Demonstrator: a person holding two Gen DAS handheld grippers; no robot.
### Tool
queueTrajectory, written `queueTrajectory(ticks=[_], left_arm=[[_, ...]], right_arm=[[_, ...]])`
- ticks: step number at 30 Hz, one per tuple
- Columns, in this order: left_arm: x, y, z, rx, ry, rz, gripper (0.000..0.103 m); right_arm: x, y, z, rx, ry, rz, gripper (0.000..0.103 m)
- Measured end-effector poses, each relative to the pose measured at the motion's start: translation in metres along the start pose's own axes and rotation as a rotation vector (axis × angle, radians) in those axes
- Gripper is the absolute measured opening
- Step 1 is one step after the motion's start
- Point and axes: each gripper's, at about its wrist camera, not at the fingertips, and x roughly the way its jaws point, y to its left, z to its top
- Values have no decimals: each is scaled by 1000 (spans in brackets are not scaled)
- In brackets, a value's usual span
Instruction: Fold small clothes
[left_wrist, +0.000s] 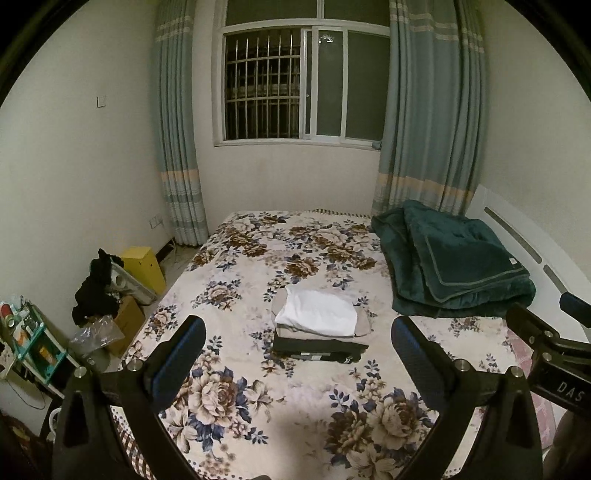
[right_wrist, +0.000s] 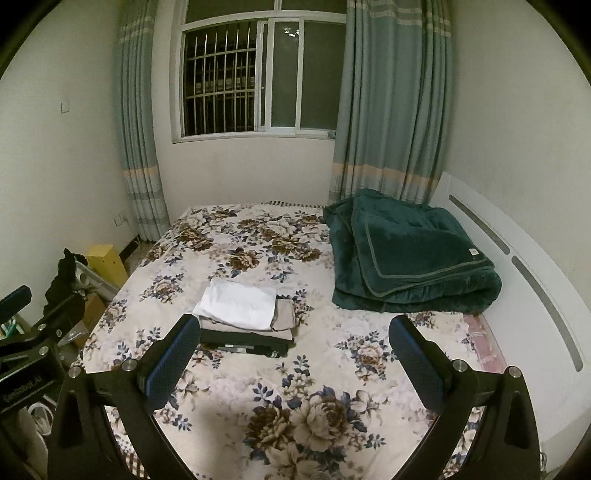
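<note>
A small stack of folded clothes lies in the middle of the floral bed (left_wrist: 258, 424): a white garment (left_wrist: 317, 312) on top, a beige one (left_wrist: 364, 325) under it and a dark one (left_wrist: 317, 349) at the bottom. The stack also shows in the right wrist view, white (right_wrist: 238, 304), beige (right_wrist: 282, 319) and dark (right_wrist: 251, 341). My left gripper (left_wrist: 299, 354) is open and empty, held above the bed short of the stack. My right gripper (right_wrist: 295, 350) is open and empty, to the right of the stack. The right gripper's body shows at the left wrist view's right edge (left_wrist: 546, 350).
A folded dark green blanket (left_wrist: 454, 262) lies at the bed's far right by the white headboard (left_wrist: 535, 243). Left of the bed stand a yellow box (left_wrist: 146, 266), cardboard boxes with black clothing (left_wrist: 98, 288) and a cluttered teal shelf (left_wrist: 33, 339). A window and curtains are behind.
</note>
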Motion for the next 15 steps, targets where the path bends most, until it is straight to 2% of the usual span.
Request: queueTrajectory(ticks=[15], left_arm=[[-14,-1,2,2,-10,24,103]], right_arm=[[-7,-13,10,-1,-9,29,103]])
